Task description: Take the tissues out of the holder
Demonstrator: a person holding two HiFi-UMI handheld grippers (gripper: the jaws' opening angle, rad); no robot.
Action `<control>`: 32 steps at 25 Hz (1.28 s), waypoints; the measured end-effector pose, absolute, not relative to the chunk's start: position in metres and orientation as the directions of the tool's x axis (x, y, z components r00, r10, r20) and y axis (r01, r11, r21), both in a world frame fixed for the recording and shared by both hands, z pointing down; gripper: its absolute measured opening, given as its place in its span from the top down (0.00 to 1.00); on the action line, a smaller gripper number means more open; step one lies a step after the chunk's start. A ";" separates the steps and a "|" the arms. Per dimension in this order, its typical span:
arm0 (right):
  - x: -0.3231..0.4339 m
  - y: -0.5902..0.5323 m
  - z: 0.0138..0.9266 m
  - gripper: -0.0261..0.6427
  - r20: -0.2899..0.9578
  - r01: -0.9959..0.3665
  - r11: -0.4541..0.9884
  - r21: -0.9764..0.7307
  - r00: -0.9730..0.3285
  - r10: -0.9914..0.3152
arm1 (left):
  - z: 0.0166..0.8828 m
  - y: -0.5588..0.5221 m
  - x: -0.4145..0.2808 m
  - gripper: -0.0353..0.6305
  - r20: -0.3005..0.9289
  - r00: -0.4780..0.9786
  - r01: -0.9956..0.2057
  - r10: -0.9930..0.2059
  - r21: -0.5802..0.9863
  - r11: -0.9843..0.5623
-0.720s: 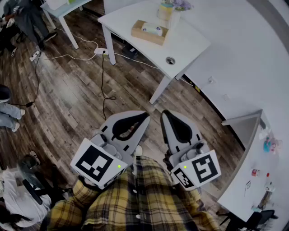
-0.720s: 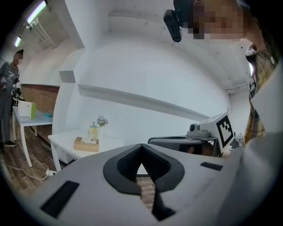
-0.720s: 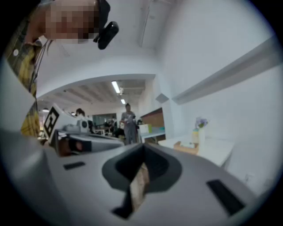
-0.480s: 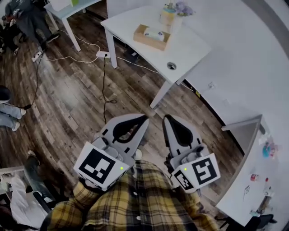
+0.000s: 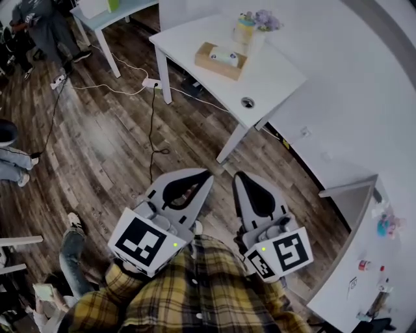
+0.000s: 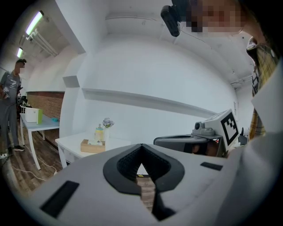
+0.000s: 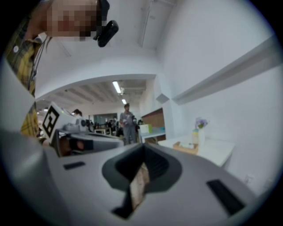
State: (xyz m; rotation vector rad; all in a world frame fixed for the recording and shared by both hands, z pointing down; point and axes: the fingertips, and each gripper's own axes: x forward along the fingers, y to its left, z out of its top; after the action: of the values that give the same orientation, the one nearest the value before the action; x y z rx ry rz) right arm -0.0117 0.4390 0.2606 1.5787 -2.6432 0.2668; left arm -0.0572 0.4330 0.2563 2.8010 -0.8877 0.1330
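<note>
A wooden tissue holder (image 5: 221, 60) with white tissue in its slot stands on a white table (image 5: 273, 71), far ahead of me. It also appears small in the left gripper view, holder (image 6: 92, 146), and in the right gripper view, holder (image 7: 185, 147). My left gripper (image 5: 208, 176) and right gripper (image 5: 237, 177) hang side by side over the wooden floor, close to my plaid shirt. Both are shut with nothing between the jaws. Each gripper view shows the other: right gripper (image 6: 190, 141), left gripper (image 7: 84, 142).
A bottle and a vase of flowers (image 5: 250, 25) stand behind the holder. Cables and a power strip (image 5: 151, 83) lie on the floor by the table leg. Another table (image 5: 104, 10) and people stand at the left. A white ledge with small items (image 5: 380, 224) runs along the right.
In the head view the table and holder have slid slightly down and right. Both grippers stay shut, side by side. A person at the lower left has moved.
</note>
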 end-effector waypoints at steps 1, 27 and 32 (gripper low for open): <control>-0.010 0.439 0.260 0.94 0.130 -0.877 0.464 -0.123 -0.478 -0.869 | 0.256 0.433 -0.055 0.93 0.145 0.815 -0.579 -0.561 0.161 -0.799; -0.003 0.417 0.276 0.94 0.147 -0.845 0.508 -0.166 -0.531 -0.835 | 0.272 0.402 -0.077 0.93 0.164 0.746 -0.666 -0.646 0.158 -0.729; -0.019 0.384 0.279 0.94 0.156 -0.845 0.508 -0.168 -0.531 -0.833 | 0.273 0.370 -0.093 0.93 0.159 0.747 -0.664 -0.645 0.161 -0.730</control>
State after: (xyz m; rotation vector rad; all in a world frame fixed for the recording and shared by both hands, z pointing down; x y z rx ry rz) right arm -0.0189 0.3841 0.2794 1.4926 -2.6797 0.3458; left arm -0.0928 0.3698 0.2732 2.7388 -1.0394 0.1351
